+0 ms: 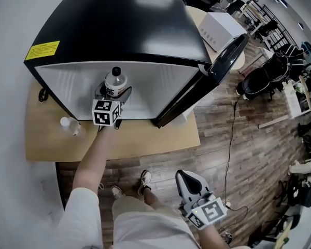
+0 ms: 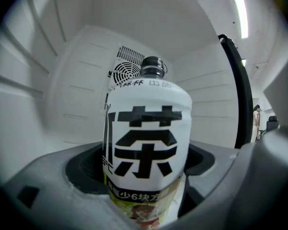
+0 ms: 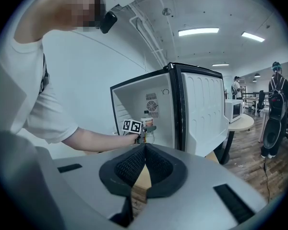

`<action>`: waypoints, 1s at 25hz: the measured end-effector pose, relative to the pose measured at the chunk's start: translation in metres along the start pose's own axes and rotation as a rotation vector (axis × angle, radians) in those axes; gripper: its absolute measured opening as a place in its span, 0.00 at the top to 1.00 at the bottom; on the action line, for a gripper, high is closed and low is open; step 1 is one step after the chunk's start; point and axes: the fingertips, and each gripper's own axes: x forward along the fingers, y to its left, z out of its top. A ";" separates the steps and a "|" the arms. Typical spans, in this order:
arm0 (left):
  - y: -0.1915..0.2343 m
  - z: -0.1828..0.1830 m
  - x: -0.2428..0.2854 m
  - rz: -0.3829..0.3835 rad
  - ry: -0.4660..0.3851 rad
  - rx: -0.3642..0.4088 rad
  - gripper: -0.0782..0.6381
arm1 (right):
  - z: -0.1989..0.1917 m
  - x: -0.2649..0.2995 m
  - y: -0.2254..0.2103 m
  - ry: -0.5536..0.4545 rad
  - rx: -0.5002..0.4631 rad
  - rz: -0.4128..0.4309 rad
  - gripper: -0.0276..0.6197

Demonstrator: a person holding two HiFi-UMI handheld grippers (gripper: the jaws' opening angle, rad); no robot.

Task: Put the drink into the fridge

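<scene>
Head view: one black fridge stands on a wooden desk, its door swung open toward the right of the frame. At centre left the left gripper reaches into the white cavity with a single tea bottle, held upright so that it can be stood on its base. One small clear container sits on the desk at the left, well apart from the bottle. The right gripper hangs low at the bottom right, over the wood floor and away from the work, most likely kept out of the way because one gripper is enough for one bottle.

Left gripper view: the bottle fills the centre, and the two dark fingers pinch it from either side at its label. White inner walls and one round fan grille lie behind it, so the drink is already inside the compartment. Whether its base rests on the fridge floor cannot be seen.

Right gripper view: its fingers are pressed together with nothing between them. One microwave shows beyond the fridge door, at the right.
</scene>
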 end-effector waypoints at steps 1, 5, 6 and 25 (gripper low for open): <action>0.001 0.000 0.002 -0.001 -0.003 -0.002 0.26 | -0.001 0.000 -0.001 0.002 0.001 -0.002 0.95; 0.001 0.001 0.005 -0.008 -0.016 -0.010 0.26 | -0.004 -0.003 0.000 0.008 0.003 -0.013 0.95; 0.002 0.001 0.005 -0.009 -0.021 -0.011 0.26 | -0.004 -0.004 0.000 0.009 0.004 -0.015 0.95; -0.006 -0.010 0.005 -0.089 0.016 -0.044 0.21 | -0.008 -0.004 0.004 0.003 -0.001 0.006 0.95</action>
